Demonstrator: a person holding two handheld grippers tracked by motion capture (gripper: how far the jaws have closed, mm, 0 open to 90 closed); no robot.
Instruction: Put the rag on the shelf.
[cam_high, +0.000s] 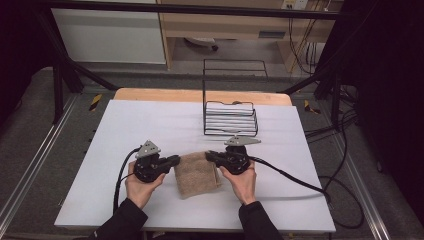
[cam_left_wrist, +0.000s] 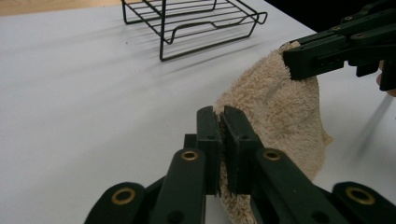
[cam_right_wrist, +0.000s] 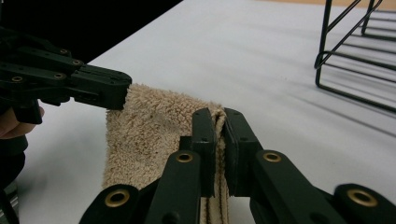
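Between both grippers, towel (cam_high: 196, 173) corners pinched.

Folded towel (cam_high: 196, 173) sits lower centre on the surface (cam_high: 150, 125), left hand-held gripper (cam_high: 175, 160) at its left edge, right hand-held gripper (cam_high: 209, 156) at its right; wire rack (cam_high: 230, 120) behind, upper centre.

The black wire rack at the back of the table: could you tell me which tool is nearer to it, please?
Right. The right tool sits just in front of the wire rack, gripping the beige towel; the left tool grips the towel's opposite corner, farther left.
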